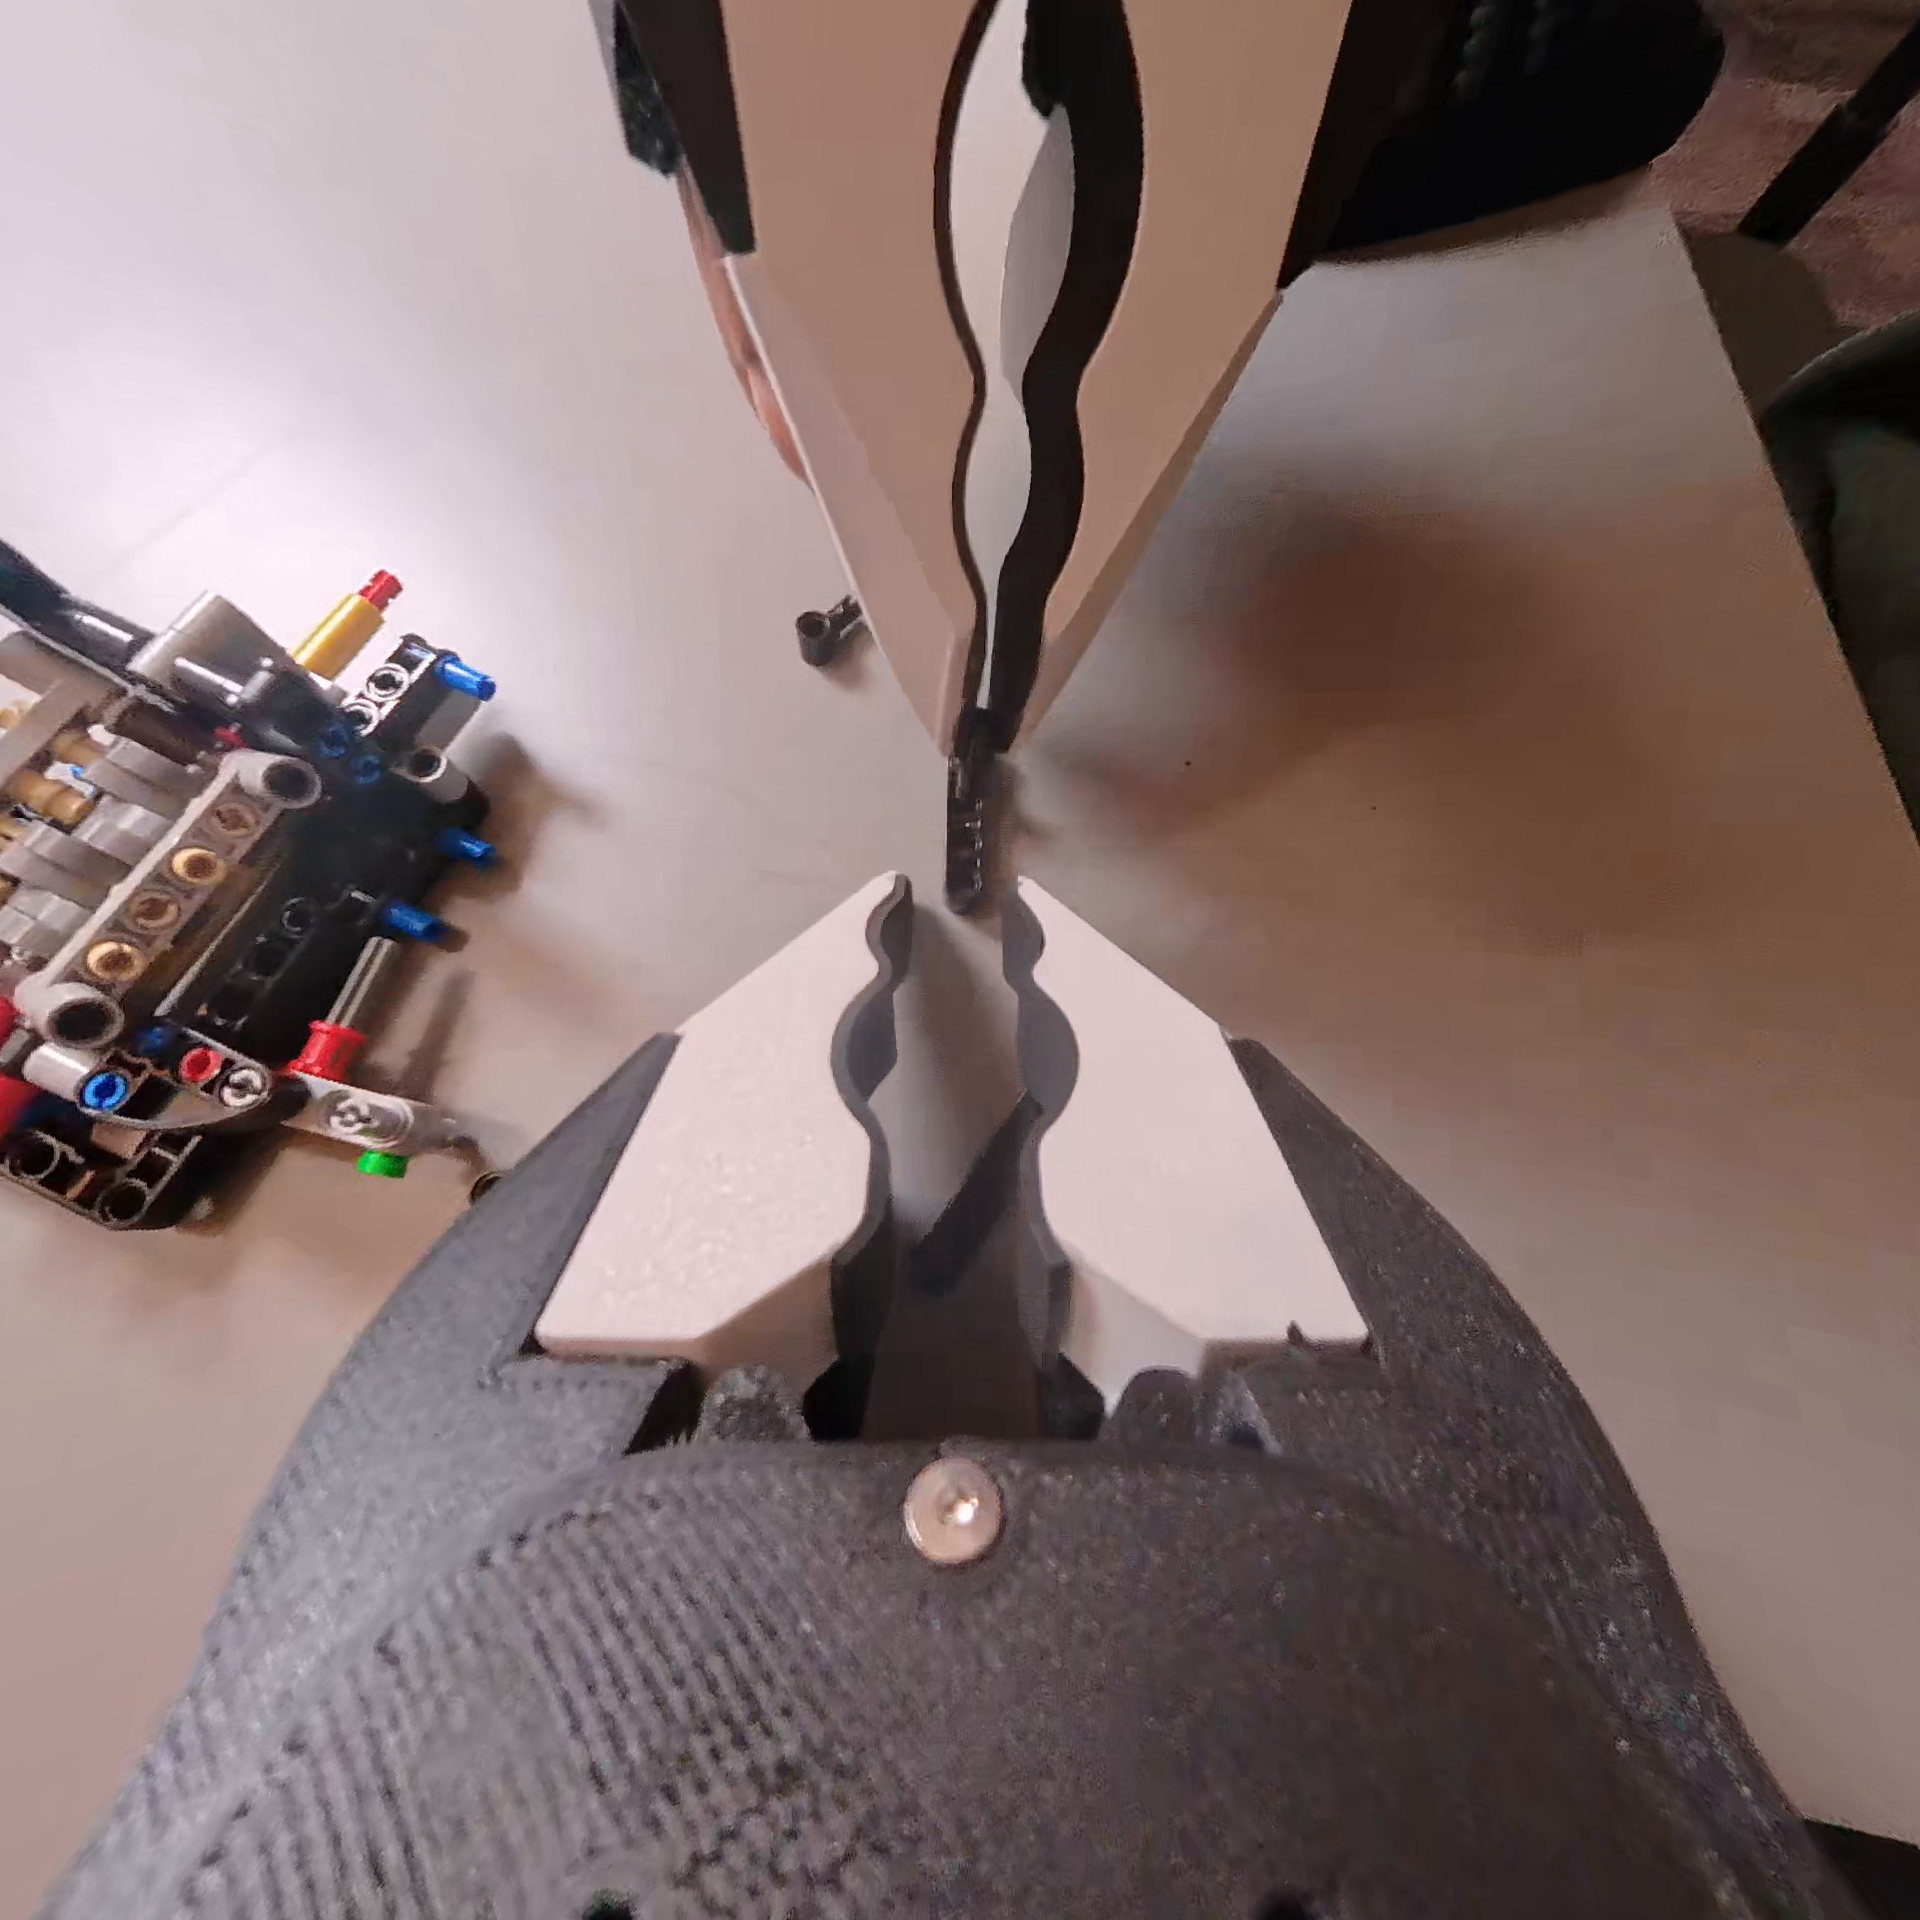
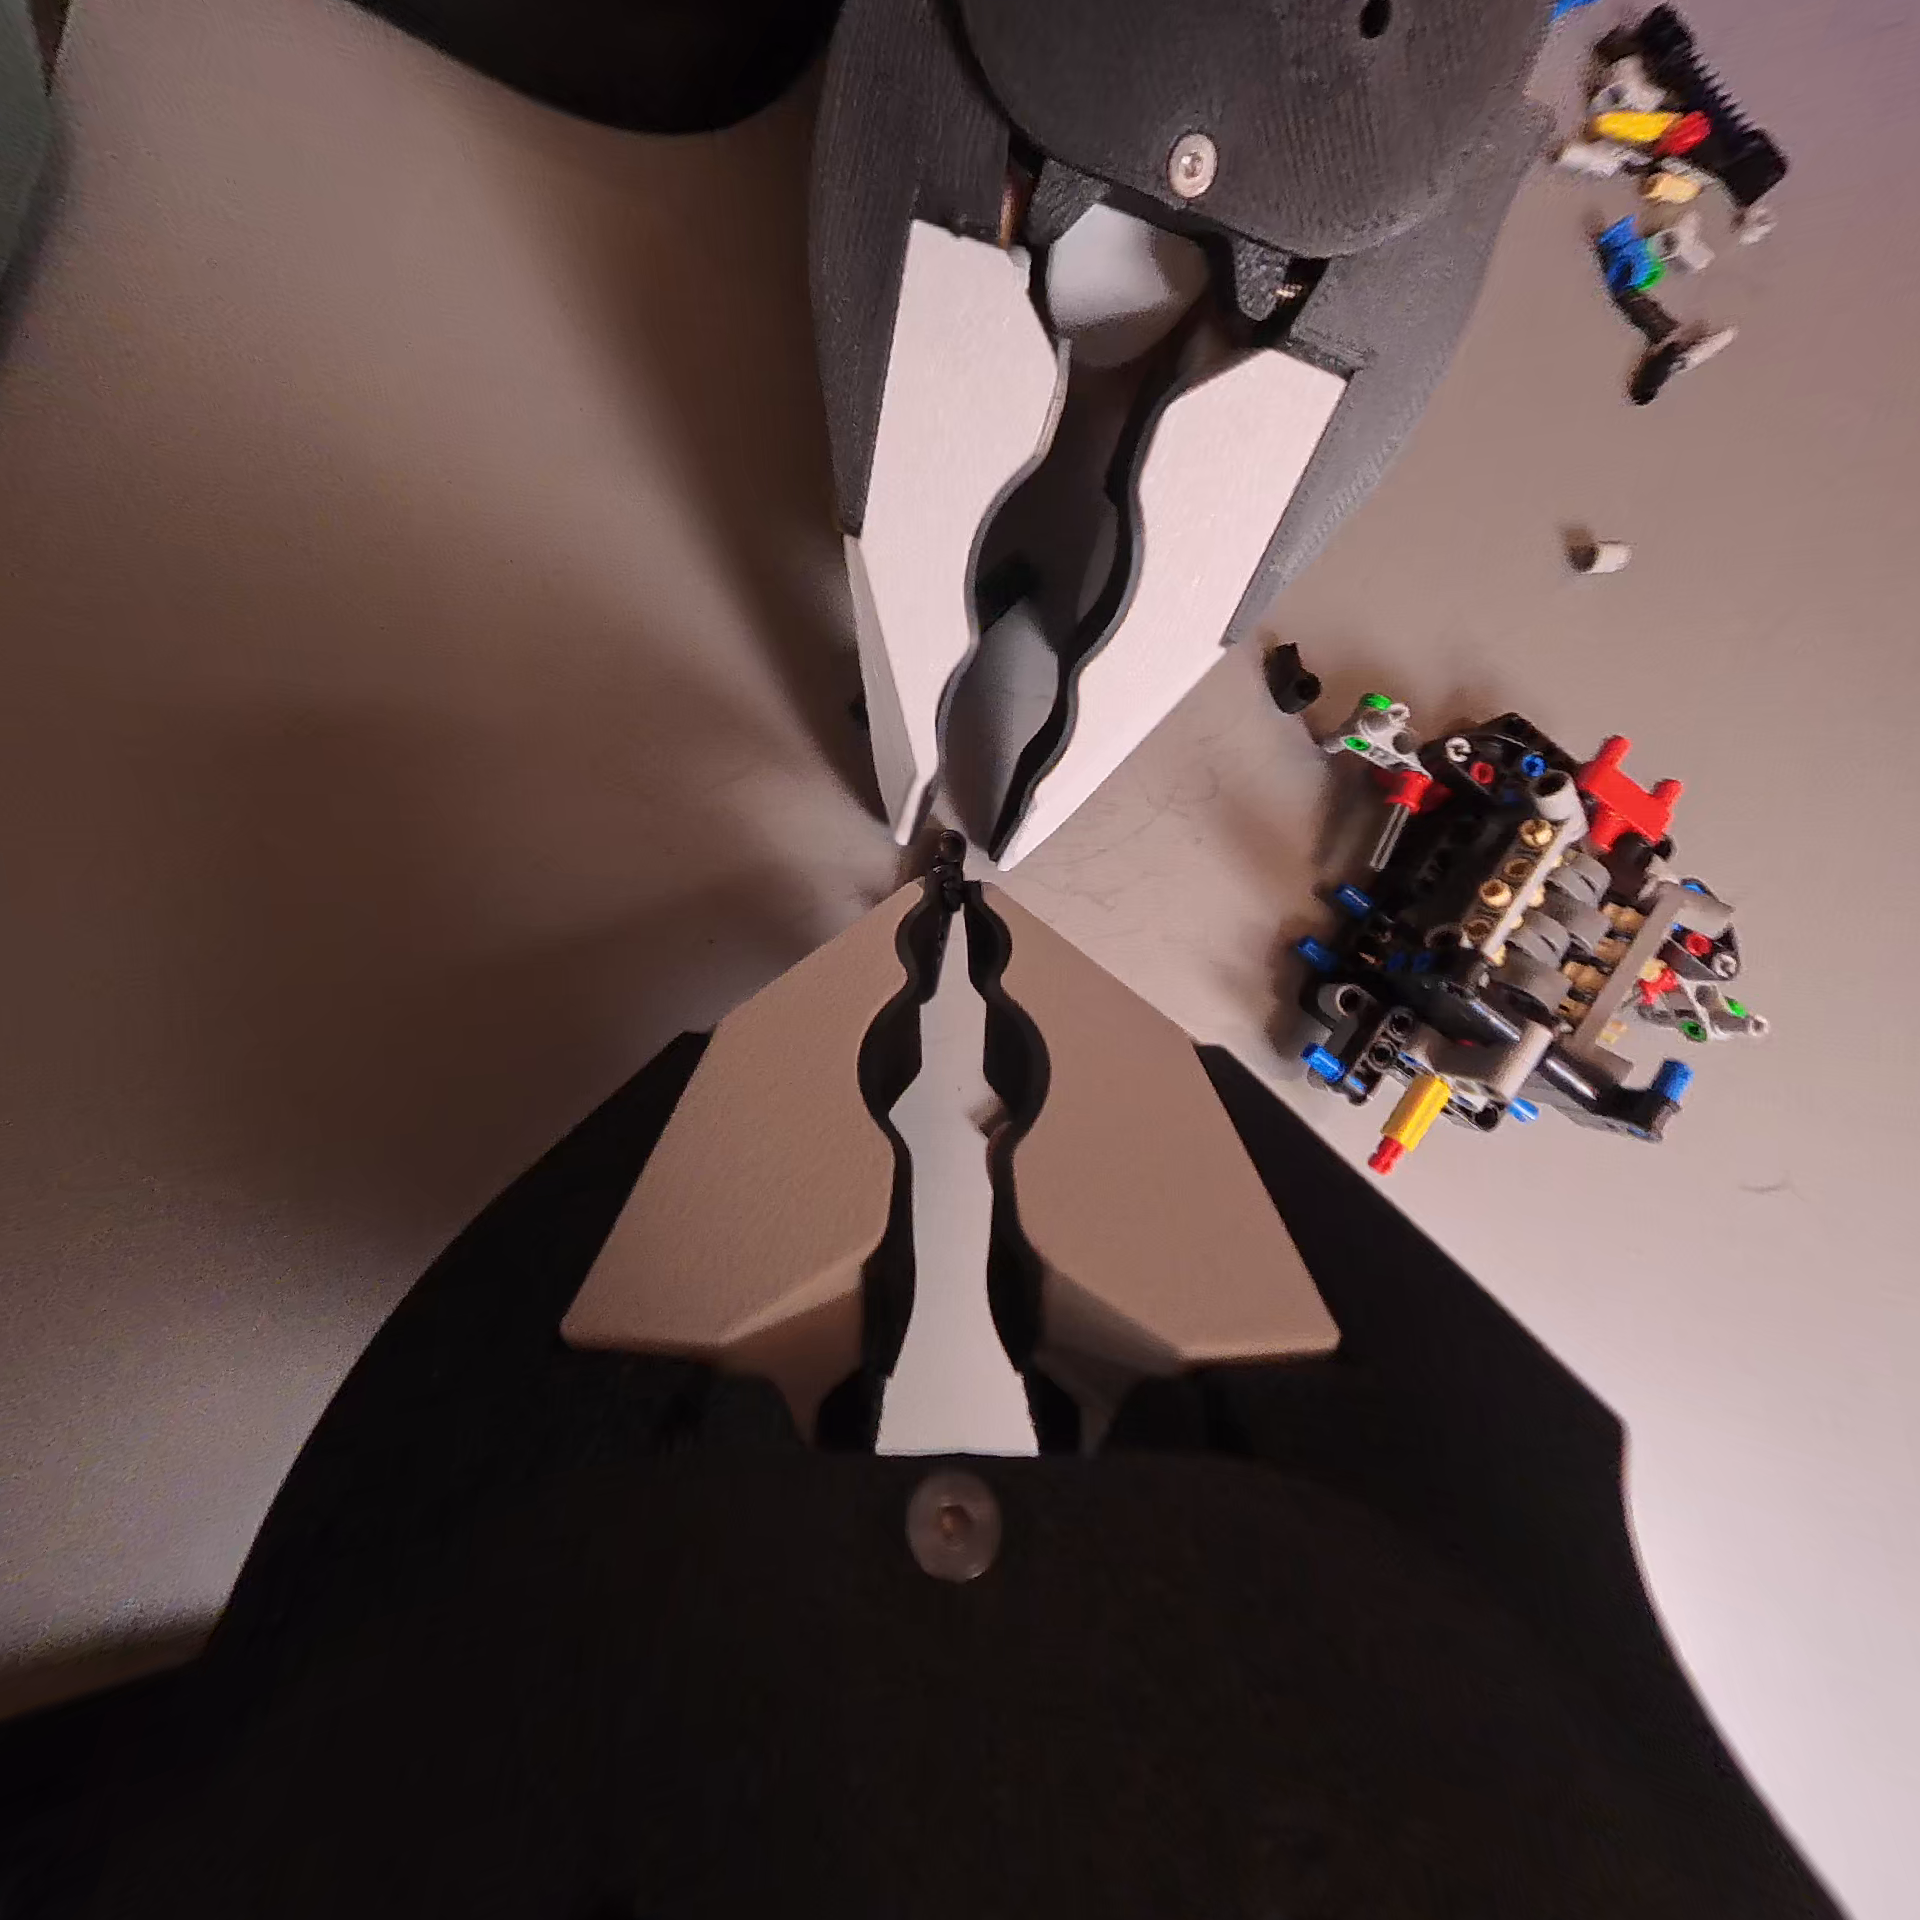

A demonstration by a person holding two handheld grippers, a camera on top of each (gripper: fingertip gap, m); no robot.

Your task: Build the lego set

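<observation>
Left wrist view: the right claw (image 1: 977, 727) comes in from the top of frame, its 2 fingers pressed together on the upper end of a small black plastic lego beam with a row of holes (image 1: 968, 831). The beam hangs clear above the beige table (image 1: 1455, 935), its free end reaching the tips of the left claw (image 1: 961, 894). The left claw's fingers stand slightly spread, a narrow gap between them; whether they touch the beam I cannot tell.

Right wrist view: same meeting from the other side, beam (image 2: 951, 873) pinched at the right claw (image 2: 951, 896), left claw (image 2: 961, 847) just beyond.

The partly built lego model, black and grey with blue pins, a yellow axle and red parts (image 2: 1507, 935), sits on the table well apart from both claws. A loose black connector piece (image 1: 826, 621) lies near the right claw's fingers. More loose lego pieces (image 2: 1662, 177) lie farther off.

Handling judgement: the beam looks light, rigid and smooth-sided, so it may pivot or slip in a tip pinch. Best hold is across the flat faces, mid-length or at an end, leaving holes free for pins. The model looks heavier, and its protruding pins and axles could snag, so grip it on the solid black frame.
</observation>
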